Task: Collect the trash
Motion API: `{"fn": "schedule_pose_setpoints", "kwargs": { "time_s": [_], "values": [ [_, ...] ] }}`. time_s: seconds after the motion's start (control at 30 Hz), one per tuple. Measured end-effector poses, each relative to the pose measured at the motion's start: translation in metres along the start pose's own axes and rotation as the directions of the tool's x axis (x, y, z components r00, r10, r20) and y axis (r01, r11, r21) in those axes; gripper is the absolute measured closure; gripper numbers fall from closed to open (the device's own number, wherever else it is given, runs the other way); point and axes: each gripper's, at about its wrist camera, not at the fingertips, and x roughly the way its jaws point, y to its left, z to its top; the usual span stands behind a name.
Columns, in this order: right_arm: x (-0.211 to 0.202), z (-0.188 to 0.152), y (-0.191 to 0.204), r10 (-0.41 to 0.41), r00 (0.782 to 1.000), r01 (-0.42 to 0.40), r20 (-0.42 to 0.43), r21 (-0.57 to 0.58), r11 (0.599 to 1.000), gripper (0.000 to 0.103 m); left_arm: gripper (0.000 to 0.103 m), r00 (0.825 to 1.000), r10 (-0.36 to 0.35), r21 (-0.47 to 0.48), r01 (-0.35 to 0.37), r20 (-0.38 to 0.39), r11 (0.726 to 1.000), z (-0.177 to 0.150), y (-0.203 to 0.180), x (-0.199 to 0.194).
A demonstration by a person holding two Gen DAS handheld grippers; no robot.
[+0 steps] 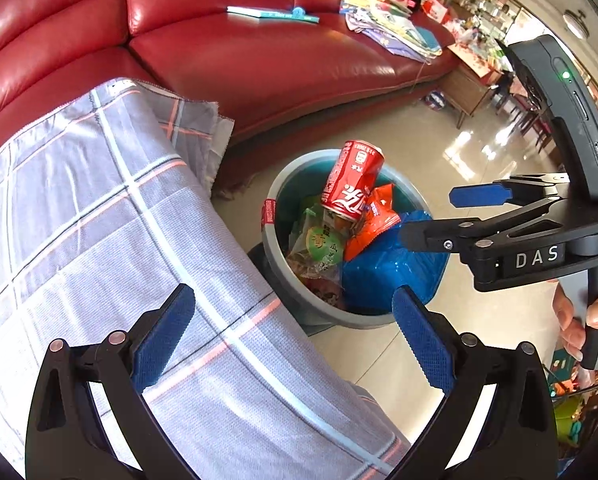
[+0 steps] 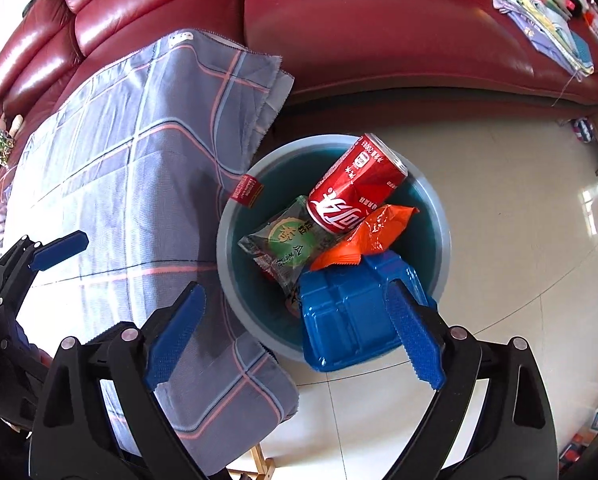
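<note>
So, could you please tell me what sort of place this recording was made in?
Most likely a home living room: a red leather sofa with a pile of clothes and books on it, a glossy tiled floor, and a small trash bin holding a red can and snack wrappers.

I saw a red leather sofa (image 1: pixel 259 52) curving behind a counter (image 2: pixel 131 184) draped in plaid cloth. The pale tiled floor (image 2: pixel 519 240) shone with window glare, and cluttered shelves (image 1: pixel 487 12) lined the far wall.
</note>
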Motion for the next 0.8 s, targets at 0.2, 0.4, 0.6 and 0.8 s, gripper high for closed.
{"fn": "schedule_pose_setpoints", "kwargs": {
  "time_s": [0.2,0.4,0.6,0.8],
  "values": [
    [-0.028,-0.016,0.009,-0.010,0.999,0.010,0.039,-0.010,1.000,0.009,0.004,0.999,0.023,0.002,-0.023,0.023,1.000,-0.014,-0.002,-0.027],
    [-0.052,-0.039,0.019,-0.053,0.995,0.055,0.086,-0.032,0.998,0.007,0.004,0.997,0.059,-0.004,-0.059,0.049,0.998,-0.028,-0.003,-0.055],
    [-0.072,-0.066,0.032,-0.125,0.982,0.136,0.143,-0.065,0.989,0.007,0.004,0.993,0.095,-0.016,-0.094,0.066,0.995,-0.041,-0.004,-0.075],
    [-0.083,-0.092,0.044,-0.150,0.972,0.165,0.179,-0.070,0.984,0.007,0.004,0.988,0.130,-0.029,-0.128,0.078,0.991,-0.056,-0.003,-0.090]
  ]
}}
